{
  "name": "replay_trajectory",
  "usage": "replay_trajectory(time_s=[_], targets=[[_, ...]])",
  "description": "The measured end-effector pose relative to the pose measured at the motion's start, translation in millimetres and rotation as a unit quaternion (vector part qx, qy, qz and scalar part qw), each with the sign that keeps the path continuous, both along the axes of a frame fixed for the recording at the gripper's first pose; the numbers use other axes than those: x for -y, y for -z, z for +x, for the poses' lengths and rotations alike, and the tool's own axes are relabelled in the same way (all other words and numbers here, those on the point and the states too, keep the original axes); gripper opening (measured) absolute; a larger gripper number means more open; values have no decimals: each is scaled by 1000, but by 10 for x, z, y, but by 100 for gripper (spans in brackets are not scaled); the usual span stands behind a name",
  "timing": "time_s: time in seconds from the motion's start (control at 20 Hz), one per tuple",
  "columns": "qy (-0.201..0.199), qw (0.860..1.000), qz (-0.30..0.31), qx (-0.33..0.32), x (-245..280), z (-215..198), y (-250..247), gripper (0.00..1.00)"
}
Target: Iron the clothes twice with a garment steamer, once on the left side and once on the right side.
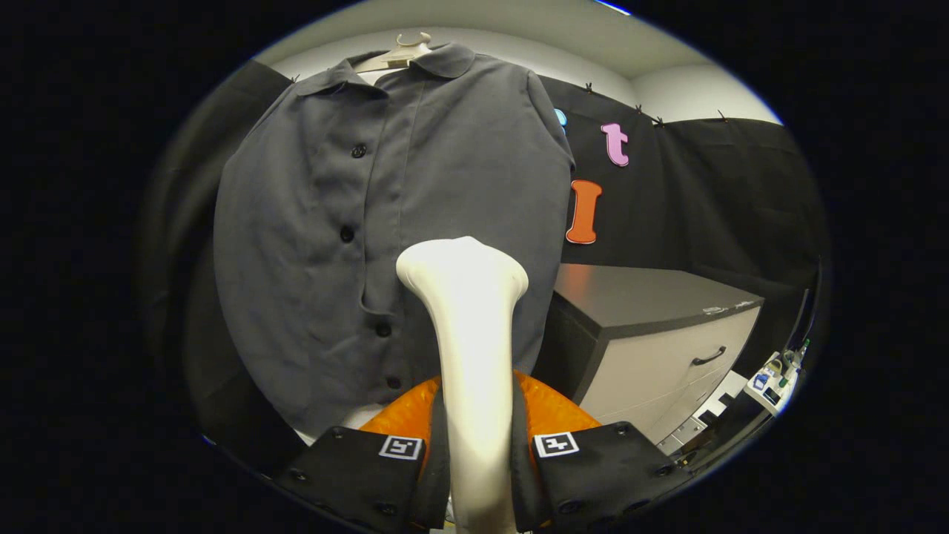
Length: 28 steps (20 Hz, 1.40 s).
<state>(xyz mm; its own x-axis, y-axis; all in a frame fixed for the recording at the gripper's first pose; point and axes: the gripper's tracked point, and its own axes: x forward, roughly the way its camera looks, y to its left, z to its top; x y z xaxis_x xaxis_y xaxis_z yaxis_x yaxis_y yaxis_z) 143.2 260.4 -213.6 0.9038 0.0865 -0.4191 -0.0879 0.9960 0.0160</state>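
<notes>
A dark grey buttoned shirt (415, 215) hangs on a pale hanger (402, 50) against the booth wall, straight ahead of me. My gripper (478, 452) is shut on the white garment steamer (468, 348), both fingers pressing its handle. The steamer stands upright between the fingers, and its wide head sits in front of the shirt's lower middle, just right of the button row. Whether the head touches the cloth I cannot tell. An orange rounded part (552, 408) shows behind the handle, just above the fingers.
A low cabinet (652, 334) with a dark top and pale drawer fronts stands to the right of the shirt. Small items (775, 374) sit on a surface beyond it at the far right. Black cloth covers the walls on both sides.
</notes>
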Motion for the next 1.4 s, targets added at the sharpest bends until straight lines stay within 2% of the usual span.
replay_trajectory(time_s=[0.5, 0.95, 1.15, 1.4], targets=[[-11, 998, -13, -62, 22, -310, 627, 41], [-6, 997, -8, -80, 60, -480, 754, 41], [14, 1000, 3, -22, 84, -404, 309, 41], [2, 998, 17, 65, -32, -219, -592, 41]])
